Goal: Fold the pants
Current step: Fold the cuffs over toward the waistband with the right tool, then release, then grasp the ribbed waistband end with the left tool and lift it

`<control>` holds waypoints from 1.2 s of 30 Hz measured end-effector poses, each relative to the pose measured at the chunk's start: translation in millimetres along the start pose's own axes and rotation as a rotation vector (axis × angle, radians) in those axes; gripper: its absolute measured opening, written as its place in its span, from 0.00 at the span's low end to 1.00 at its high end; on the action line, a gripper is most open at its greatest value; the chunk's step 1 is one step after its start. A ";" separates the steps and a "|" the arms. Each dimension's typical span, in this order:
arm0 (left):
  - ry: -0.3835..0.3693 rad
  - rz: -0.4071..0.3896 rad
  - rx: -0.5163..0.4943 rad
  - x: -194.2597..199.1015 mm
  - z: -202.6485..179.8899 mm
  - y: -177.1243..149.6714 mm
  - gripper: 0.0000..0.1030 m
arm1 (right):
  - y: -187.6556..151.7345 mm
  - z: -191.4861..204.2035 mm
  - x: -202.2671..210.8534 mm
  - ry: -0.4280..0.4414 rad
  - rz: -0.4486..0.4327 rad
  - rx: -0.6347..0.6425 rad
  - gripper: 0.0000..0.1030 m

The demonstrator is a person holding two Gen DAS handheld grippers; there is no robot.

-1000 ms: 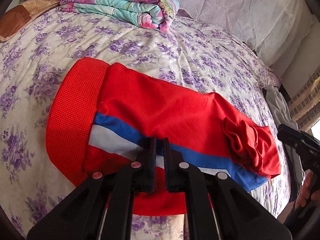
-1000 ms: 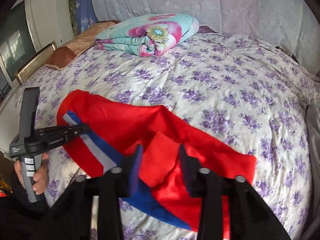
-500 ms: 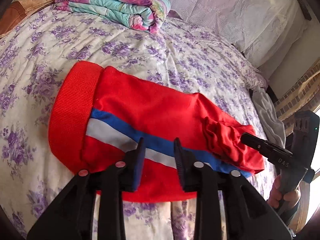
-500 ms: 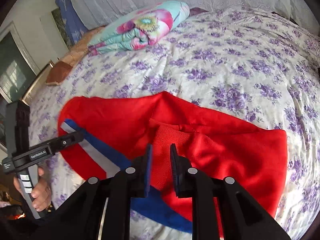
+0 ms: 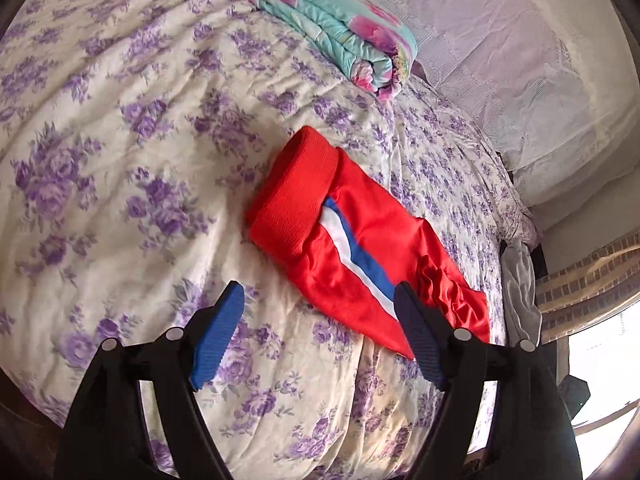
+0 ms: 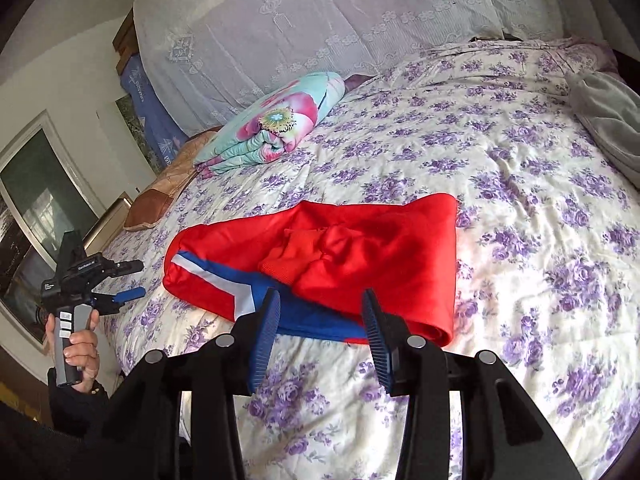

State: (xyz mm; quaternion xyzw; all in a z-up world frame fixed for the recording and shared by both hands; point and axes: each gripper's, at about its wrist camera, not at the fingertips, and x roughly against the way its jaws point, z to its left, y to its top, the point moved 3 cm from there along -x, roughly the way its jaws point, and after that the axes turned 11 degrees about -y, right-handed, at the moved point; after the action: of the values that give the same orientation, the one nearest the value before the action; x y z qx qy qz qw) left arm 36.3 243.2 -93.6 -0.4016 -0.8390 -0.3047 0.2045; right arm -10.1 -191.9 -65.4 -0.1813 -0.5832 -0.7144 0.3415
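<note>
On the bed [image 5: 120,128], folded pants [image 5: 360,248] lie released; both grippers (left [image 5: 320,332], right [image 6: 320,336]) have withdrawn, jaws wide, folding apparently complete.

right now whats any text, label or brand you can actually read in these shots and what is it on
White brand lettering on the top bar of the left gripper, seen from the right wrist: too blurred to read.
White labels on its handle: too small to read.
Pale print on the blue cloth by the wall: unreadable.
Red pants: no text visible.
</note>
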 end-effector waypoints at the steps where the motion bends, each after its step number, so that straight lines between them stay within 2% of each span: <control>1: -0.007 0.016 0.016 -8.4 1.8 -2.1 0.72 | -1.9 -2.0 3.7 0.001 -0.005 -0.003 0.41; 5: -0.004 0.057 0.044 -42.9 5.8 -4.3 0.73 | -6.0 -10.7 17.1 0.004 -0.033 -0.028 0.41; 6: 0.009 0.058 0.045 -51.4 6.8 -1.7 0.77 | -5.9 -12.9 18.4 0.003 -0.037 -0.035 0.41; 8: 0.037 0.027 0.046 -62.0 5.8 7.7 0.82 | -6.2 -15.3 18.6 -0.001 -0.037 -0.043 0.41; 10: 0.087 -0.003 0.023 -72.7 1.9 21.5 0.81 | -7.1 -14.3 16.9 -0.001 -0.030 -0.048 0.41; 11: 0.126 -0.008 0.017 -79.2 1.4 27.7 0.74 | -7.8 -12.7 15.7 -0.001 -0.026 -0.047 0.41; 12: 0.172 -0.011 0.015 -82.8 2.3 31.9 0.53 | -8.8 -10.6 14.5 -0.002 -0.023 -0.042 0.41; 13: 0.164 -0.016 0.003 -82.8 -0.7 33.6 0.37 | -9.8 -8.6 13.4 -0.004 -0.020 -0.035 0.41; 14: 0.116 -0.027 0.008 -78.5 -3.6 33.0 0.30 | -11.1 -6.4 12.0 -0.009 -0.017 -0.026 0.41; 15: 0.091 -0.053 0.003 -70.6 -7.7 30.3 0.28 | -12.4 -4.5 10.1 -0.014 -0.012 -0.020 0.41; 19: 0.097 -0.151 -0.178 -46.9 -43.2 14.4 0.27 | -15.4 3.9 -11.3 -0.002 0.055 -0.018 0.41; 23: 0.111 -0.171 -0.315 -40.3 -70.4 8.5 0.27 | 0.1 36.3 -43.1 0.100 0.145 0.047 0.41; 25: 0.104 -0.164 -0.336 -42.2 -76.5 9.9 0.27 | 15.9 59.8 -58.8 0.132 0.166 0.125 0.34; 26: 0.097 -0.159 -0.341 -43.8 -78.6 11.2 0.27 | 24.2 70.6 -69.5 0.130 0.187 0.156 0.26; 31: 0.068 -0.145 -0.329 -47.2 -79.7 16.3 0.27 | 56.5 108.5 -147.9 0.162 0.349 0.178 0.26; 36: 0.053 -0.137 -0.334 -48.5 -79.0 17.0 0.27 | 50.0 119.8 -219.0 0.130 0.497 0.128 0.24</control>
State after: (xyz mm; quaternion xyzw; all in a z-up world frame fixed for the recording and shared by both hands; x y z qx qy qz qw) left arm 86.5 171.5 -58.5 -0.3638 -0.7965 -0.4634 0.1359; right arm 161.7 -21.0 -143.4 -0.2510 -0.5414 -0.5804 0.5541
